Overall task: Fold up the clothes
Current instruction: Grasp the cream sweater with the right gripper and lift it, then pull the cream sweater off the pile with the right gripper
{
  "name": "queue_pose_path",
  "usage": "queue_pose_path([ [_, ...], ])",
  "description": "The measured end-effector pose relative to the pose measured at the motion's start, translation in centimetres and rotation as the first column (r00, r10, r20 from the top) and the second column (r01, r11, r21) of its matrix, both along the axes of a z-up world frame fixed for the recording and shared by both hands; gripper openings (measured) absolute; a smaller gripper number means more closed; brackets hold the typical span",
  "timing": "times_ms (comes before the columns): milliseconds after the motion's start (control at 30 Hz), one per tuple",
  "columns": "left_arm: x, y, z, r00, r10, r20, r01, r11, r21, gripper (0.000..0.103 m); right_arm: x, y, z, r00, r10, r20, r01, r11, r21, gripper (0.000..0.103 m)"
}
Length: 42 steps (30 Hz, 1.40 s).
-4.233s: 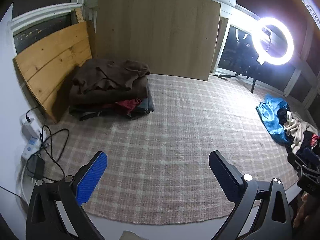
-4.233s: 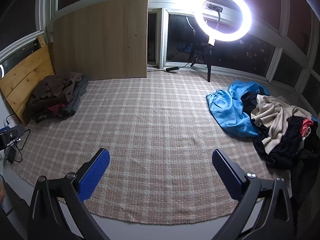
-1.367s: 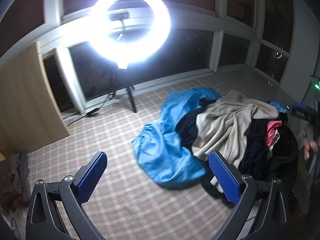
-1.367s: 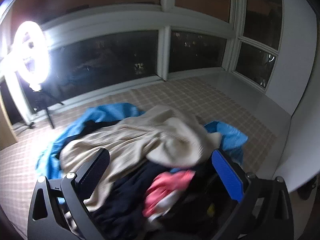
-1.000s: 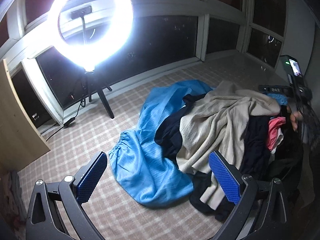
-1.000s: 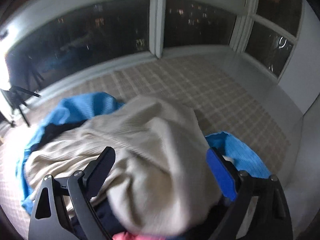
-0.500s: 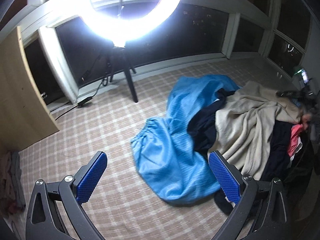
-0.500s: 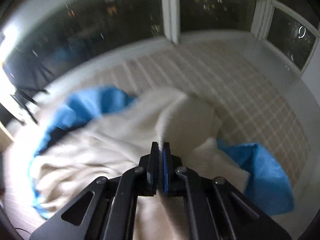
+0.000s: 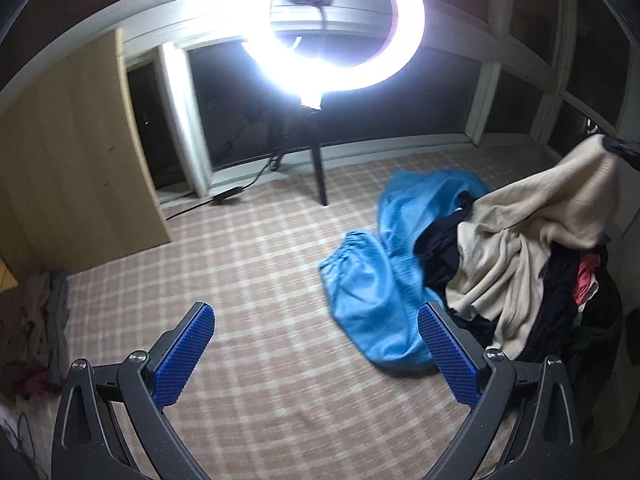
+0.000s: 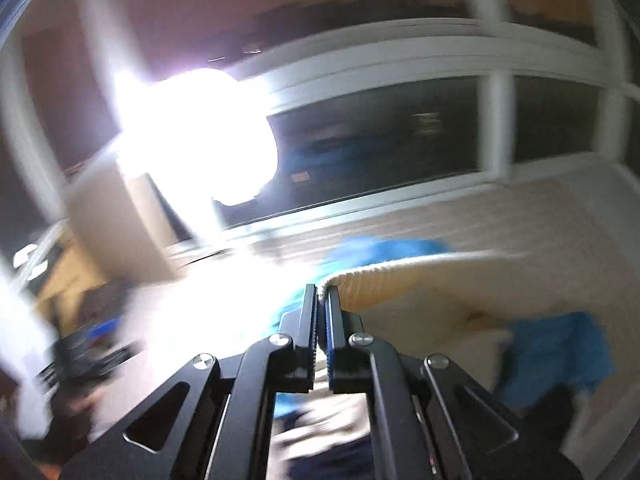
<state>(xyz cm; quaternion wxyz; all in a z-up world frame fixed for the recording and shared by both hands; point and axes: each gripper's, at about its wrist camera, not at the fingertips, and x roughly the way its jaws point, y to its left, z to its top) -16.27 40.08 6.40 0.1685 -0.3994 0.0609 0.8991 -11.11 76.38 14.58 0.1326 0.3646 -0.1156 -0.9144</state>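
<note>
Your right tongs (image 10: 321,294) pinch edge of cream sweater (image 9: 532,232), its corner lifted above clothes pile (image 9: 560,292). Blue garment (image 9: 376,280) lies left of pile; ring light tripod (image 9: 318,176) behind. Your left tongs (image 9: 316,354) spread, empty, over bare checked rug (image 9: 248,264) left of pile.

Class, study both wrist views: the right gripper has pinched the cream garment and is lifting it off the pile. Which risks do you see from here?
1. The right gripper grips only the edge of the cream garment, so the cloth might slip out.
2. The garment's lower folds lie tangled among the dark clothes, which may be dragged along.
3. The left gripper is open and empty over the rug, so the garment hangs unsupported and may bunch.
</note>
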Motion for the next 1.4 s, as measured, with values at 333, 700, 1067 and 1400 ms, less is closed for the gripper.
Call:
queue_pose_path([
  [333,0.5,1.2,-2.7,0.989,-0.142,0.047,0.145,0.988,-0.060,0.102,9.0,-2.0,-11.2,0.953,-0.172,0.249,0.151,0.983,0.102,0.053],
  [700,1.0,21.5,-5.5,0.824,-0.547,0.148,0.556,0.831,-0.026,0.102,10.9,4.6,-16.6,0.866,-0.422,0.267,0.423,0.904,0.056,0.053],
  [1067,2.6,37.6,-9.3,0.722,-0.674,0.157,0.691,0.694,-0.201,0.073,16.0,5.9,-16.9,0.838,-0.482,0.256,0.498,0.867,0.000,0.053],
  [1400,-3.7,28.0,-3.0,0.806,-0.579,0.125,0.578,0.815,0.045,0.009,12.2,2.8,-16.0,0.914,-0.350,0.203,0.352,0.936,0.030,0.053],
])
